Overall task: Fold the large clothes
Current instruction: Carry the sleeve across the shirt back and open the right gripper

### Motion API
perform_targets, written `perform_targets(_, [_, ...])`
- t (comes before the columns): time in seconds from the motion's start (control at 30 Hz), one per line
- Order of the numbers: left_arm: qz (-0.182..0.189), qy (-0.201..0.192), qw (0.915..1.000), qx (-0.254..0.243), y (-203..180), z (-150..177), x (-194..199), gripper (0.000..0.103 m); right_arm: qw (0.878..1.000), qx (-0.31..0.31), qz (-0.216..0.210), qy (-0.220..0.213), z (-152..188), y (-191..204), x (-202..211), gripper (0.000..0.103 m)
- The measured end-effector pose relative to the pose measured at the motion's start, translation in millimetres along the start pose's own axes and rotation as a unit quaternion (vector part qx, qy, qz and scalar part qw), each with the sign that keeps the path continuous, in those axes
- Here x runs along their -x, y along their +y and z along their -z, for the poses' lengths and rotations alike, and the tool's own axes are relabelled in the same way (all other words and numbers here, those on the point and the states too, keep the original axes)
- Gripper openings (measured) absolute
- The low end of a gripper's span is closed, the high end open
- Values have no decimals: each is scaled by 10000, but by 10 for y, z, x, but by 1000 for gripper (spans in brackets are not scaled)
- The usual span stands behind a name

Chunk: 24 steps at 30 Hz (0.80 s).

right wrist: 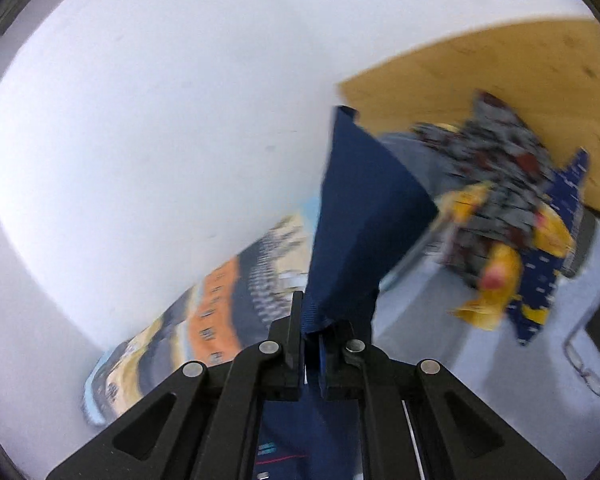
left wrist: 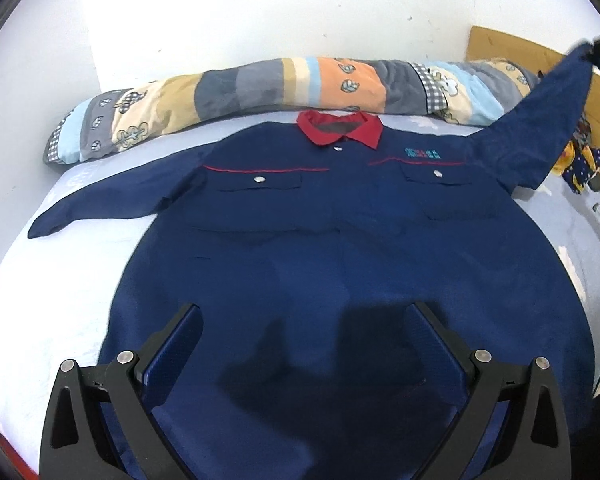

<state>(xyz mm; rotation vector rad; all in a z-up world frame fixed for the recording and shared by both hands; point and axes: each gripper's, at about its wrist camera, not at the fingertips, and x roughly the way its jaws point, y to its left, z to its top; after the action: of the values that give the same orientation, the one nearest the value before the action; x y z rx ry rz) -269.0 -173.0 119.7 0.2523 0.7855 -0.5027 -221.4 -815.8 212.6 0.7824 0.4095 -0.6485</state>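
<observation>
Navy shirt [left wrist: 340, 240] flat on bed [left wrist: 52, 300], left claw [left wrist: 304, 320] wide above hem, right claw [right wrist: 312, 320] pinching raised sleeve [right wrist: 360, 216].

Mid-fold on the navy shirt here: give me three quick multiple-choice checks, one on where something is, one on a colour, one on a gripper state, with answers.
1. Where does the patchwork pillow lie relative to the navy shirt?
A. beyond the collar, against the wall
B. on top of the shirt's chest
C. under the hem

2. What colour is the shirt's collar?
A. white
B. red
C. yellow

3. What is the right gripper doing?
A. open, holding nothing
B. shut on the pillow
C. shut on the shirt's sleeve

Answers:
1 A: the left wrist view shows the pillow running along the wall past the collar.
2 B: the collar is red against the navy cloth.
3 C: the right wrist view shows the jaws closed on navy cloth, and the sleeve is lifted off the bed.
</observation>
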Motion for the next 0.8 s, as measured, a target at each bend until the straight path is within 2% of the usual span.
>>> perform_targets(0.17, [53,-105,9998,172,205,29,145,102,9971,580,-456,192,188,1121,-27,5])
perform_targets(0.33, [27,-195,9992,339,416,84,281,102,9871,1180,-925,568,745,2171,-241,6])
perform_targets(0.53, [37,-181,9975,677,704,141,361,102,9693,1633,-1329,1273,1879,3047,-741,5])
perform_targets(0.73, [-20,-170,9953,958,968,154,404,102,9442,1951,-1522,2173,3248,3490,-1355,6])
perform_targets(0.8, [-46,-154,9947,1016,1010,152,399,102,9365,2075,-1417,2447,3688,3544,-1576,6])
